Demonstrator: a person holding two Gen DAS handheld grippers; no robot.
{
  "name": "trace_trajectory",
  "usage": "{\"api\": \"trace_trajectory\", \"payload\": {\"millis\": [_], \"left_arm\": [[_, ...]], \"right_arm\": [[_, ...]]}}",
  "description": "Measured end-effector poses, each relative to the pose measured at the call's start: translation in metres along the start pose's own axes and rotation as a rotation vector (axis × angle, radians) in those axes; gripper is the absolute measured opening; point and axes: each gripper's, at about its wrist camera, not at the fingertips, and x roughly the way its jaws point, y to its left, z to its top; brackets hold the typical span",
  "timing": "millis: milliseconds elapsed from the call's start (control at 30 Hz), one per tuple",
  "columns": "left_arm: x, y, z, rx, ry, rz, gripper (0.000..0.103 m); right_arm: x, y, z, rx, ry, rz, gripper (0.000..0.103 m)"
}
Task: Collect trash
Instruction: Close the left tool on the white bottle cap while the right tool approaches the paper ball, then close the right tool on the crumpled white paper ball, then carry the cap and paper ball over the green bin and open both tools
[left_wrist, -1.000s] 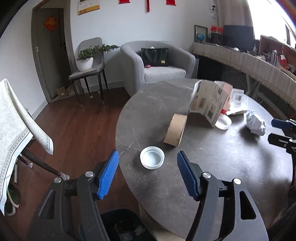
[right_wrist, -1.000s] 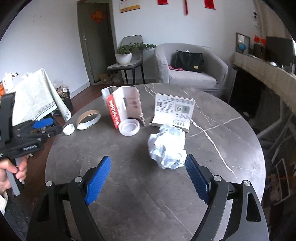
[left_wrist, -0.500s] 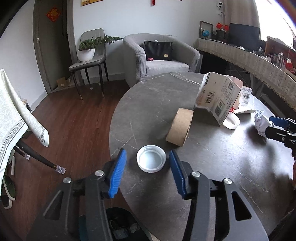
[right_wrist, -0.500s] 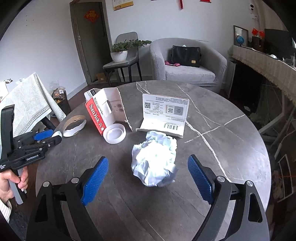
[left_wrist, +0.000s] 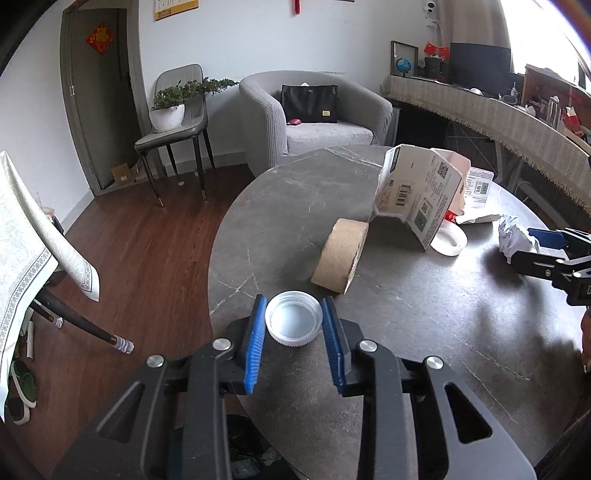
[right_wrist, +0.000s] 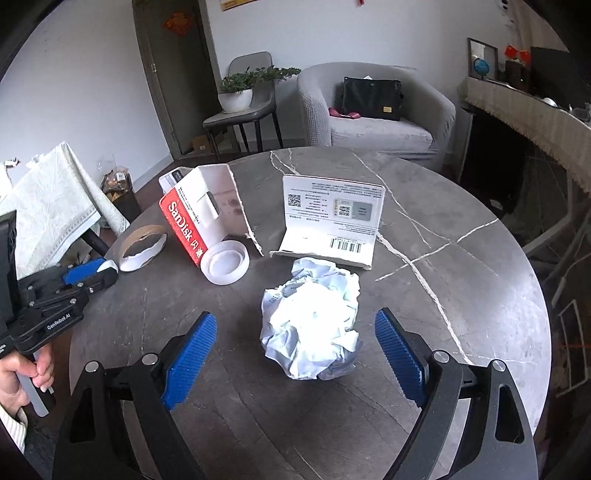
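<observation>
My left gripper (left_wrist: 293, 325) is shut on a white plastic lid (left_wrist: 293, 323) at the near left edge of the round grey table (left_wrist: 424, 325); both blue pads touch its rim. My right gripper (right_wrist: 295, 343) is open, its pads either side of a crumpled white paper ball (right_wrist: 312, 326) without touching it. The ball also shows in the left wrist view (left_wrist: 515, 238). The left gripper and lid (right_wrist: 107, 267) show at the left of the right wrist view.
On the table lie a cardboard tape core (left_wrist: 340, 256), a torn red-and-white SanDisk box (right_wrist: 201, 218), a clear tape roll (right_wrist: 225, 262) and a folded white card (right_wrist: 332, 221). A dark bin (left_wrist: 243, 446) sits below the table edge. An armchair (left_wrist: 314, 122) stands behind.
My left gripper closed from wide open onto the white lid. My right gripper moved forward until the paper ball sits between its open pads.
</observation>
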Motion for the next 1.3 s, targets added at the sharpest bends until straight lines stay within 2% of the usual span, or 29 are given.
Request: {"api": "trace_trajectory", "payload": {"millis": [167,233,300,433,500,867,1300], "left_arm": [[-0.008,0.002,0.002,-0.010,-0.014,-0.004,0.033],[-0.013,0.002,0.003,-0.009,-0.022,-0.003,0.033],[-0.018,0.002,0.004,-0.013,-0.032,-0.004,0.033],[-0.029,0.007,0.005,-0.022,-0.048,0.000,0.033],[-0.033,0.009,0.005,-0.028,-0.053,0.002,0.033],[-0.052,0.037,-0.007,-0.082,-0.060,0.035,0.033],[-0.063,0.070,-0.039,-0.146,0.006,0.090,0.033]], "right_arm": [[0.002,0.005,0.001,-0.018,0.017,-0.003,0.089],[0.002,0.007,0.001,-0.021,0.019,-0.006,0.085],[0.001,0.007,0.003,-0.023,0.019,-0.007,0.075],[0.004,0.007,0.004,-0.014,0.037,-0.018,0.063],[0.003,0.009,0.006,-0.007,0.036,-0.009,0.051],[-0.014,0.040,0.017,-0.039,-0.001,0.012,0.050],[-0.033,0.117,0.033,-0.164,-0.099,0.094,0.050]]}}
